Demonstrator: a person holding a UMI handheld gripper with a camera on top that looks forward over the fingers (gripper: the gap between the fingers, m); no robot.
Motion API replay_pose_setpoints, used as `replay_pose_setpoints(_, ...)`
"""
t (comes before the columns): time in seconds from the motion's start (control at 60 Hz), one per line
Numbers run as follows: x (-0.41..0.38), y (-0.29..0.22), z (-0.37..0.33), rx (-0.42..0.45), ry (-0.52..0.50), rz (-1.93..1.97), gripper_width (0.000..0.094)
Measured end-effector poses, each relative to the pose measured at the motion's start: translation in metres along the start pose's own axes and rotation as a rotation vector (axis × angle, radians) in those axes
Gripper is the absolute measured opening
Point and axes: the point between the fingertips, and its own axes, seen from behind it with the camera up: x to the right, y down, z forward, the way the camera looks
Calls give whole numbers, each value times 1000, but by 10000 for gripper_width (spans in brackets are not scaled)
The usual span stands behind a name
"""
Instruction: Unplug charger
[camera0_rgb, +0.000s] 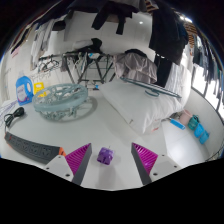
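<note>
My gripper (110, 157) is open, its two fingers with magenta pads (78, 156) spread wide apart over a white table (120, 110). A small purple cube-shaped charger block (104, 154) lies on the table between the fingers, nearer the left one, with a gap on each side. A black cable (14, 118) lies coiled on the table far off to the left.
A round glass dish (58, 98) and a blue container (24, 88) stand at the back left. Blue and orange items (190, 124) lie at the right. A black frame stand (88, 62) and hanging dark clothes (165, 35) are behind the table.
</note>
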Motion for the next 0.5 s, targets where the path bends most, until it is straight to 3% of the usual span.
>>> replay_pose_setpoints(0.15,12,-38,-107,50,55,25,853)
replay_pose_setpoints(0.267,-3,-50,-212,62,26,69,853)
replay_pose_setpoints(0.5,-50,-8,-381,34,-64,102,854)
